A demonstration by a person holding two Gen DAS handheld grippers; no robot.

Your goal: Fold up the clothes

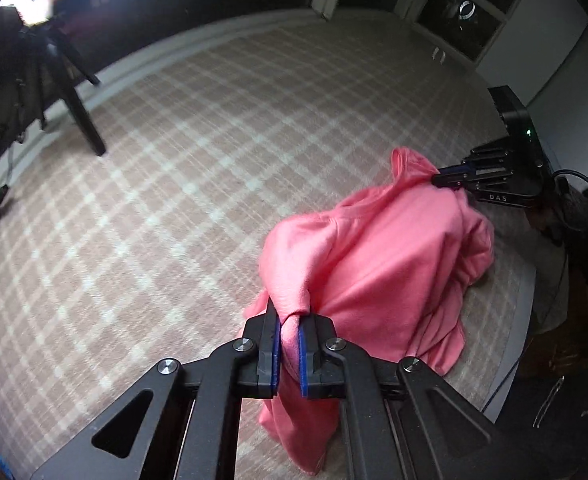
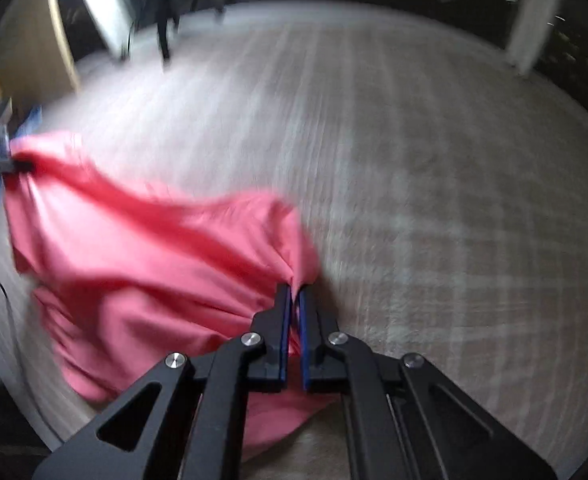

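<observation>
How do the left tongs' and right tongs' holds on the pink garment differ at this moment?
The left tongs pinch a thick bunched fold of the pink garment; the right tongs pinch a thinner gathered edge. The left wrist view is sharp, the right wrist view smeared. Both are shut on the cloth, lifting it over the plaid rug.

Home room: plaid bedcover (image 1: 173, 168), cabinets (image 1: 534, 40).

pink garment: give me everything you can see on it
The pink garment is one solid-coloured piece of soft knit-looking fabric, bunched and creased, not yet folded. It lies partly on the plaid cloth-covered table, near its edge, and is lifted at two points: the left gripper is shut on one bunched fold, the right gripper on another. A seam is visible; its exact type is unclear.
</observation>
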